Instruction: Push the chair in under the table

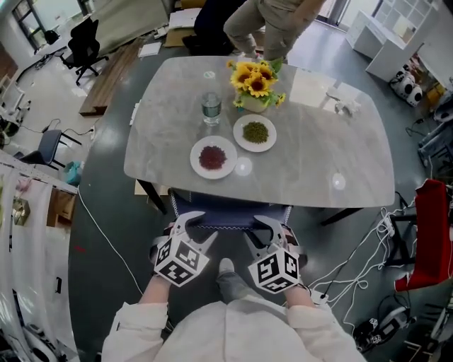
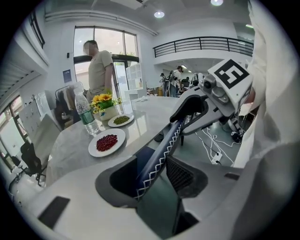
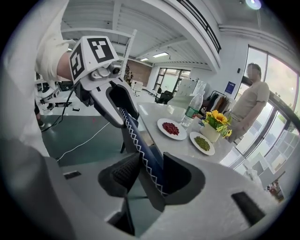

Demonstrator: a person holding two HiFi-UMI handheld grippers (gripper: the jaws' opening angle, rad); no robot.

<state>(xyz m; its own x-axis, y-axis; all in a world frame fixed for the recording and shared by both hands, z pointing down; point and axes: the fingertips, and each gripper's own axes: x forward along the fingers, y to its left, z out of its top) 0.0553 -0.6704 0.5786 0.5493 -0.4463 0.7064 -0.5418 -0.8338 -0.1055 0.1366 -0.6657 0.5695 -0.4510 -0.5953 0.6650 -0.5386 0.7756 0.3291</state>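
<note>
The chair's navy back [image 1: 230, 215], edged with white zigzag stitching, pokes out from under the near edge of the grey marble table [image 1: 318, 162]; the seat is hidden beneath the top. My left gripper [image 1: 198, 225] clasps the back's left end and my right gripper [image 1: 260, 230] its right end. In the left gripper view the stitched edge [image 2: 161, 150] runs between the jaws of the left gripper [image 2: 154, 176] toward the right gripper [image 2: 192, 110]. The right gripper view shows the same edge [image 3: 138, 145] pinched in the right gripper [image 3: 150, 176].
On the table stand a plate of red beans [image 1: 213, 157], a plate of green beans [image 1: 255, 132], a water bottle [image 1: 211, 107] and a pot of sunflowers [image 1: 255, 81]. A person [image 1: 276, 21] stands at its far side. White cables [image 1: 354, 269] and a red chair [image 1: 432, 233] are at the right.
</note>
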